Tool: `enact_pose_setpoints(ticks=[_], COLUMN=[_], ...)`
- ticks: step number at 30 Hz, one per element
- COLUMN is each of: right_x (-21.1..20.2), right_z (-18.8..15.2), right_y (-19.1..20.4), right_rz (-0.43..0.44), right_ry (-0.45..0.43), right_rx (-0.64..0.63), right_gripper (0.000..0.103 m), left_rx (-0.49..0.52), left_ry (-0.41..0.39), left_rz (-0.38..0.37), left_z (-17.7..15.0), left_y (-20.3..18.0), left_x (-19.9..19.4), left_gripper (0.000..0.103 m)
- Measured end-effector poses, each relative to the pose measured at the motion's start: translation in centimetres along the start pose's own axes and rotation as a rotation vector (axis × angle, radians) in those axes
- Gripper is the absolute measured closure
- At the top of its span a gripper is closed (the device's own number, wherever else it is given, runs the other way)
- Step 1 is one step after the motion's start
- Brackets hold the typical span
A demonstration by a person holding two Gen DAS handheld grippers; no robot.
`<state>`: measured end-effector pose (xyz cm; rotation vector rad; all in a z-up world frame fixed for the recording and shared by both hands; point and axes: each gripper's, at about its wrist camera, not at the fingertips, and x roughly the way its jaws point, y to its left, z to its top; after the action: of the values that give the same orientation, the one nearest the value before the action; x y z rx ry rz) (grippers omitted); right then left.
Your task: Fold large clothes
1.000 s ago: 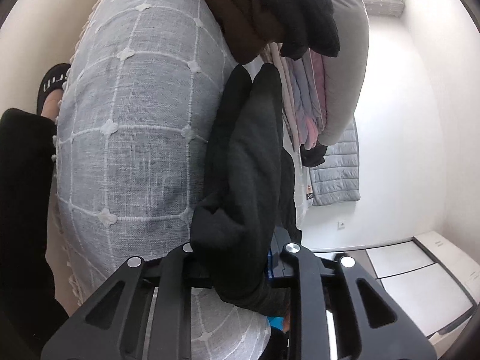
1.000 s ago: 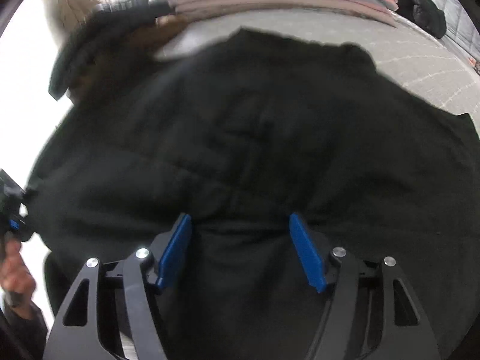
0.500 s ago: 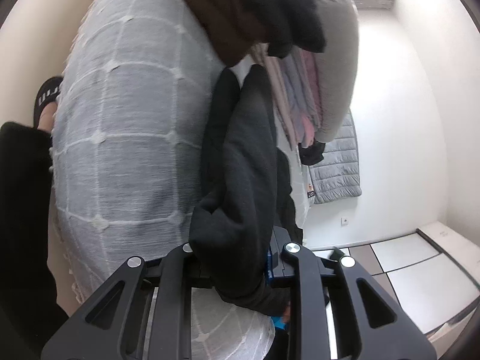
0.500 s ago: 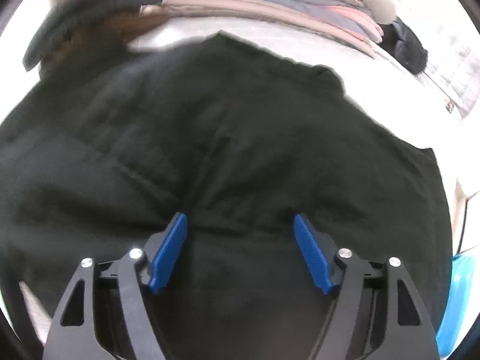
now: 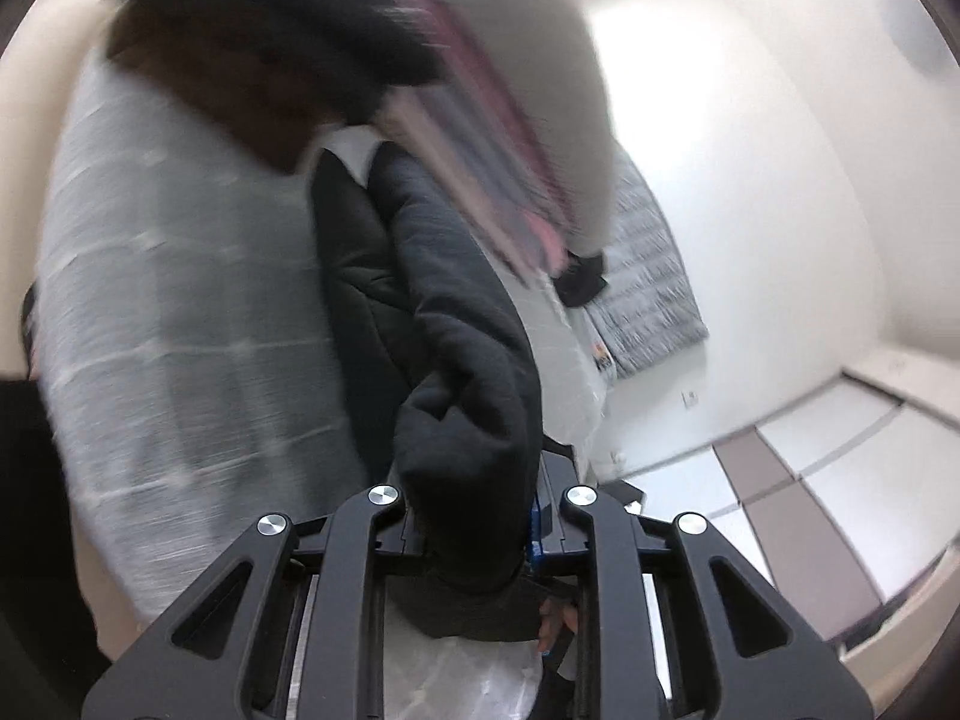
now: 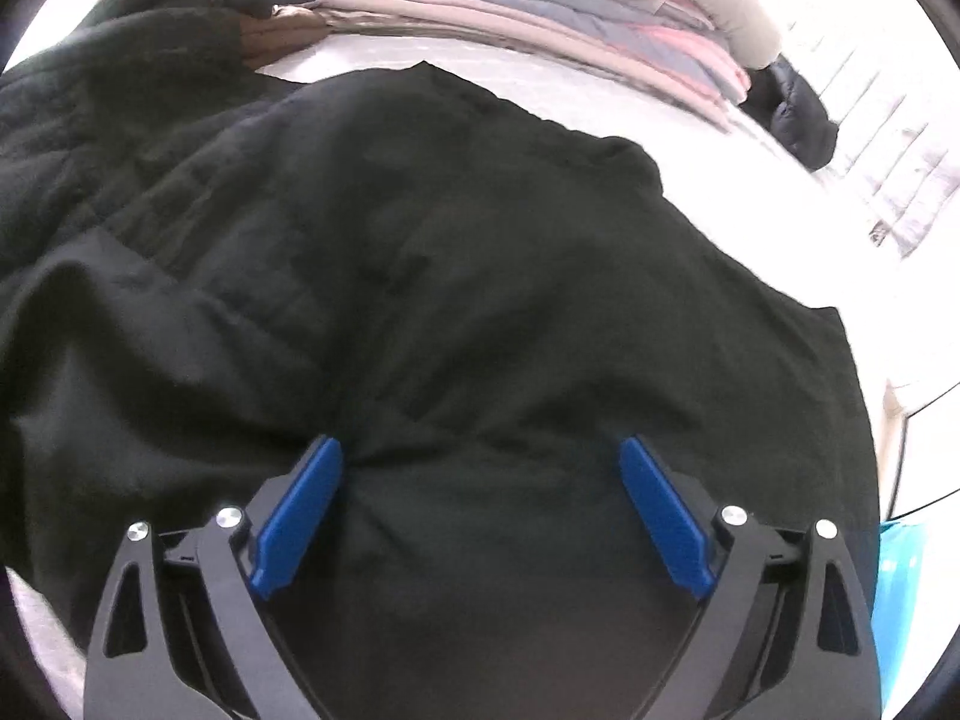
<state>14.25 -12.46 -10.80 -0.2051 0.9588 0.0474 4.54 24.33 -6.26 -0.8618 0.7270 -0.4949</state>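
Note:
A large black garment (image 6: 420, 276) lies spread over a grey checked bed cover (image 5: 180, 312). My right gripper (image 6: 480, 456) is open, its blue fingers (image 6: 300, 510) wide apart and pressed down onto the middle of the garment. My left gripper (image 5: 480, 510) is shut on a thick bunched fold of the same black garment (image 5: 462, 360), which hangs from its jaws beside the bed. The left view is blurred by motion.
A stack of folded pink, grey and beige clothes (image 6: 540, 12) lies at the far side of the bed, with a brown and black pile (image 5: 270, 60) beside it. A grey quilted jacket (image 5: 648, 288) hangs off the bed's edge. White cabinets (image 5: 840, 468) stand along the wall.
My left gripper has swung with the held fold, so the bed shifted left and the room came into view. My right gripper has stayed open on the garment, which now shows flatter.

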Motion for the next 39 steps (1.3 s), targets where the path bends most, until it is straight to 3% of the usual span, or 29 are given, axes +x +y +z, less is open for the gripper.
enact_pose_setpoints(ticks=[5,8,14,19,21,22,25,27,29,34,37,39], right_x=[-3.0,-2.7,-3.2,-3.2,-3.1,-2.6,-0.9,-1.0,-0.3,1.7,1.9,1.3], right_z=[-1.0,-2.1,-5.2,-8.4,-10.5,-11.3,-14.4,-15.3,-15.4,-15.3,-15.8,-16.0], right_y=[-6.1,-9.9,-15.2,-20.4,-22.4,-23.6,-26.3,-27.4,-27.8,-28.9,-30.0,-31.2], right_rz=[0.431,0.667,0.835,0.9,0.87,0.855,0.959,0.951,1.009,1.135,1.172,1.198], right_ry=[-0.037,0.004,-0.014,-0.063,-0.075,-0.071,-0.076,-0.081,-0.06,-0.042,-0.088,-0.134], right_rx=[0.294,0.454,0.589,0.706,0.765,0.797,0.927,0.962,0.989,1.056,1.116,1.129], right_gripper=[0.013,0.013,0.013,0.013,0.013,0.013,0.022,0.022,0.022,0.023,0.023,0.022], left_rx=[0.17,0.249,0.4,0.487,0.504,0.509,0.483,0.503,0.527,0.574,0.609,0.621], left_ry=[0.061,0.113,0.239,0.446,0.517,0.532,0.6,0.622,0.639,0.698,0.738,0.733], left_rz=[-0.045,-0.084,-0.197,-0.281,-0.281,-0.276,-0.233,-0.19,-0.158,-0.098,-0.057,-0.068], left_z=[-0.5,-1.7,-6.7,-13.7,-16.3,-16.9,-18.6,-19.6,-20.4,-21.5,-22.8,-22.8], left_y=[-7.8,-12.0,-19.5,-23.4,-23.7,-23.8,-23.3,-23.0,-23.2,-23.5,-24.2,-24.4], left_x=[3.4,6.2,12.0,18.6,21.5,22.3,26.3,27.8,29.1,31.3,31.1,30.1], left_gripper=[0.085,0.085,0.085,0.085,0.085,0.085,0.085,0.085,0.083,0.078,0.075,0.068])
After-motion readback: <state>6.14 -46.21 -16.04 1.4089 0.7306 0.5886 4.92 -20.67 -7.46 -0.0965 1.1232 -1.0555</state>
